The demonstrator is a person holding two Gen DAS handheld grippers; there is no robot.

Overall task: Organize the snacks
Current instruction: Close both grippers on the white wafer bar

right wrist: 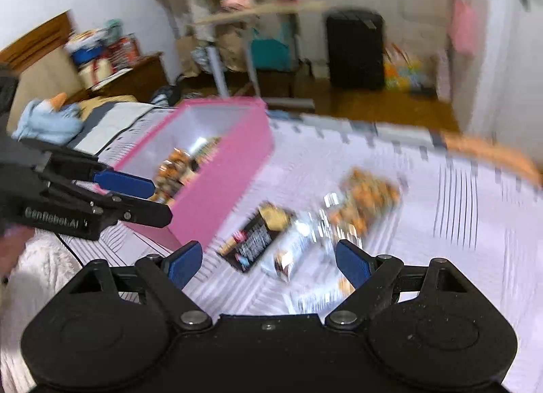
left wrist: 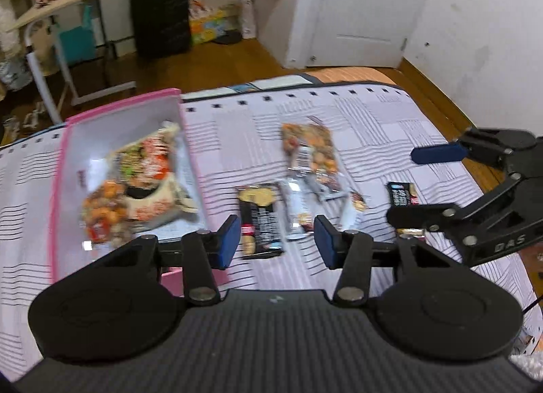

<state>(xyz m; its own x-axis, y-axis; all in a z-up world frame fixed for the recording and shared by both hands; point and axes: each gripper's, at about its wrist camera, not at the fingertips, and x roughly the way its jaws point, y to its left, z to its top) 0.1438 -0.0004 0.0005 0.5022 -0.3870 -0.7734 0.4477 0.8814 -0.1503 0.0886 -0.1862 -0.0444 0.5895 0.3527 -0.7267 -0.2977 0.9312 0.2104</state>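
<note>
Sorting mid-way: pink-rimmed white plastic box [left wrist: 115, 114] near bed's [left wrist: 390, 114] left edge part-filled, left gripper [left wrist: 276, 243] and right gripper [right wrist: 268, 262] both apart, empty; next, closing on black foil-wrapped snack bar [left wrist: 259, 220].

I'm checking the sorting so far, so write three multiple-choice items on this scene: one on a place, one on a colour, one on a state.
1. Where does the black snack bar lie?
A. inside the box
B. on the striped bedcover, right of the box
C. on the floor

2. What colour is the storage box?
A. pink
B. green
C. black

3. What is between the pads of the right gripper?
A. a snack packet, clamped
B. the box's rim
C. nothing; it hangs open above the snacks

Answers:
1. B, the left wrist view shows it flat on the cover beside the box's right wall.
2. A, both views show pink walls and rim.
3. C, its blue pads stand wide apart and the packets lie on the cover beneath.
</note>
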